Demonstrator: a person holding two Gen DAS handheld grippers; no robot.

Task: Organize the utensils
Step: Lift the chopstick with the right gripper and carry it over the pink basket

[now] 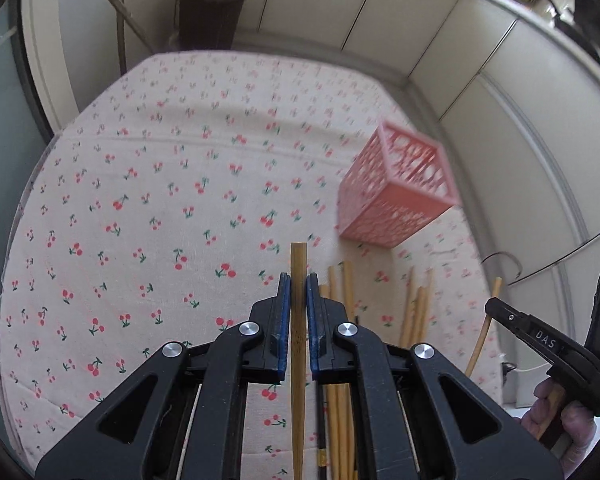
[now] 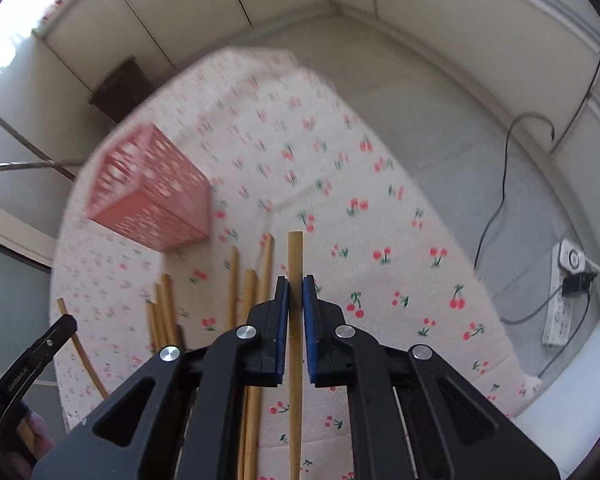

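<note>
One cherry-print tablecloth (image 1: 148, 184) is spread under everything, and a pink lattice basket (image 1: 396, 188) is set on it. Loose bamboo chopsticks (image 1: 416, 312) are scattered just before the basket. A single chopstick (image 1: 299, 320) is clamped in the left gripper (image 1: 298, 284); another chopstick (image 2: 295, 320) is pinched in the right gripper (image 2: 295, 284).

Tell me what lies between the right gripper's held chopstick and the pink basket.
In the right wrist view, loose chopsticks lie on the cherry-print cloth between the held chopstick and the pink basket.
</note>
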